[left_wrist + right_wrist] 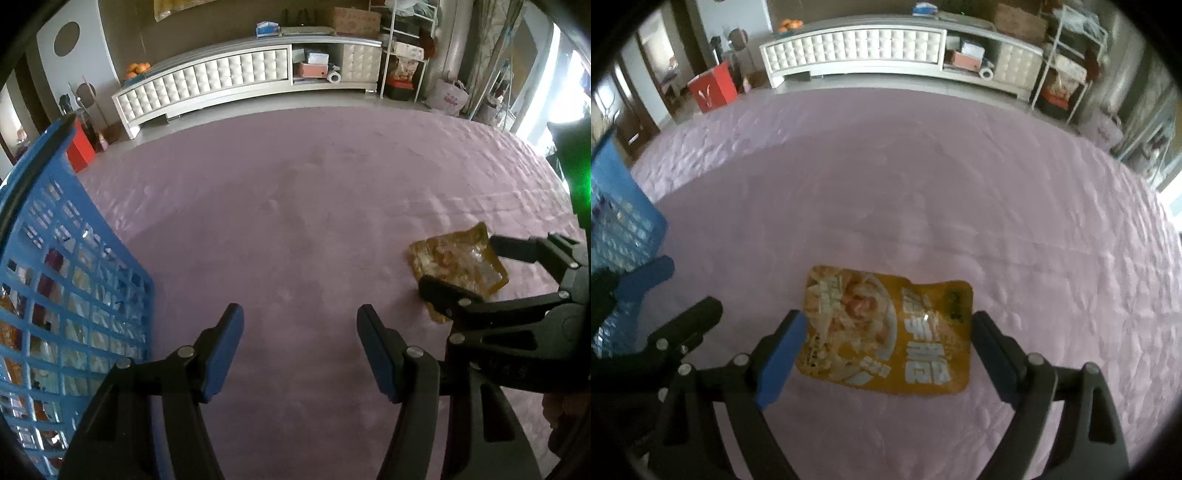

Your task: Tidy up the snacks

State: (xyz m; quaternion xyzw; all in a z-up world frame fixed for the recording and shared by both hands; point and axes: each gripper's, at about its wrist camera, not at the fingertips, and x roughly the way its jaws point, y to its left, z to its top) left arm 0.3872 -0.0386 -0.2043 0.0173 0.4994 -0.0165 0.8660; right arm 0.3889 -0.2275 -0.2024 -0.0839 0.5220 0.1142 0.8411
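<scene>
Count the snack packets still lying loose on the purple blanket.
1: the yellow snack packet lies flat on the purple blanket, between the right gripper's open fingers. More packets show inside the blue basket; others may be hidden.

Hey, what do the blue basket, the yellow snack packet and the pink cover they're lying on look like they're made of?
Blue basket: rigid moulded plastic, by its even lattice of square holes. Yellow snack packet: glossy printed film, probably plastic, with glare spots and a curled corner. Pink cover: soft quilted fabric, matte, puckered in stitched dimples.
</scene>
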